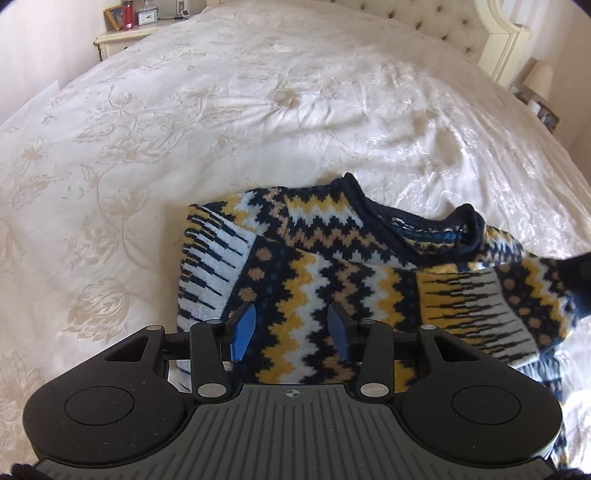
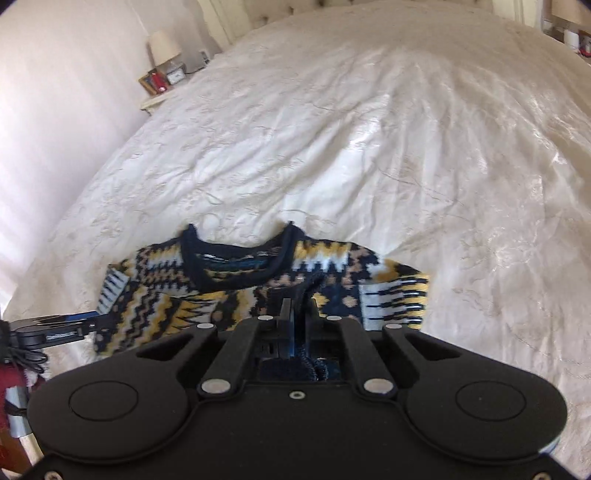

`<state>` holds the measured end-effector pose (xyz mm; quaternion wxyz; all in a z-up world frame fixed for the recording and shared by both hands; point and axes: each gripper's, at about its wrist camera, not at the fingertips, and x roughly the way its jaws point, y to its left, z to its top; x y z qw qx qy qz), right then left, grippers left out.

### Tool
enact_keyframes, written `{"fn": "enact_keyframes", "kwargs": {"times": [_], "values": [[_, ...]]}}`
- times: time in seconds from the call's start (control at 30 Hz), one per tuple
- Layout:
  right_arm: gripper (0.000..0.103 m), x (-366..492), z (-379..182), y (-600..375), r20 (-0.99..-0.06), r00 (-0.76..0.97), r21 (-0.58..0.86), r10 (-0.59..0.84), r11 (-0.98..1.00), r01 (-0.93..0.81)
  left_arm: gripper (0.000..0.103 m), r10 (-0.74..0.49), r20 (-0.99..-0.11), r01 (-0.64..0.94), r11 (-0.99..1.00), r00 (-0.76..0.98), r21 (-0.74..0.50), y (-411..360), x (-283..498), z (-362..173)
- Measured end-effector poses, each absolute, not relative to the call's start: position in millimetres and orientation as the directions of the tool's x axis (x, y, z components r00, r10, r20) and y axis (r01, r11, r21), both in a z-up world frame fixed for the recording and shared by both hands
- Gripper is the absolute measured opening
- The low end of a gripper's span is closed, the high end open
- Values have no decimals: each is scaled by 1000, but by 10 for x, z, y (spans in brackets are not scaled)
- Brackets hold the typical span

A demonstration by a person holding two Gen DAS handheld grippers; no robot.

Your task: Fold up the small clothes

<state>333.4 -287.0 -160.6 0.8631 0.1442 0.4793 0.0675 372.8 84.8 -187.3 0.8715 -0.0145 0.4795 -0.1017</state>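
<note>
Sweater (image 1: 332, 266) lying near the bed's (image 1: 258, 110) foot edge, sleeves folded in. Right gripper (image 2: 295, 317) fingers pinching dark knit, left gripper (image 1: 291, 332) fingers spread, empty above the body. Next, probably: carrying the pinched hem toward the collar.

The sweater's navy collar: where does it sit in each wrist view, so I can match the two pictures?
Left wrist: the navy collar is right of centre, beyond the open left gripper.
Right wrist: the navy collar is left of centre, above the right gripper.
Shared landmark: the framed picture on the nightstand.
</note>
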Motion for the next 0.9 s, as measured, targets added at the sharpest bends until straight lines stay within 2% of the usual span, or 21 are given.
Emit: {"fn": "enact_keyframes", "kwargs": {"times": [0.17, 0.23, 0.33, 0.4, 0.53, 0.63, 0.67, 0.77, 0.83, 0.9], "values": [[12, 3487, -2147, -2914, -897, 406, 214, 173, 975, 57, 42, -137, -866, 109, 989, 481, -96, 896, 3855, -2083], [19, 3477, -2268, -2912, -910, 378, 210, 168, 975, 72, 42, -137, -876, 102, 990, 462, -101, 954, 3869, -2160], [23, 3407, -2369, -2945, -915, 366, 216, 167, 972, 95, 42, -147, -877, 133, 987, 457, -96, 986, 3864, -2201], [39, 3365, -2408, -2976, -918, 365, 213, 158, 970, 115, 42, -147, -879, 148, 985, 453, -89, 977, 3872, -2202], [45, 3316, -2403, -3023, -915, 371, 223, 161, 966, 132, 47, -170, -879, 159, 981, 446, -109, 987, 3875, -2201], [64, 3261, -2336, -3012, -909, 384, 226, 162, 966, 127, 60, -224, -874, 175, 971, 432, -163, 999, 3854, -2182], [78, 3235, -2306, -3001, -908, 390, 218, 154, 968, 126, 64, -238, -872, 182, 968, 427, -175, 996, 3835, -2165], [81, 3128, -2209, -2998, -898, 411, 228, 158, 965, 127, 68, -242, -869, 205, 965, 432, -166, 970, 3725, -2082], [89, 3041, -2150, -2999, -894, 419, 232, 160, 964, 127, 72, -238, -867, 212, 964, 438, -158, 972, 3627, -2018], [103, 2948, -2082, -2980, -888, 425, 249, 176, 961, 120, 77, -238, -863, 211, 965, 446, -157, 991, 3512, -1955]]}}
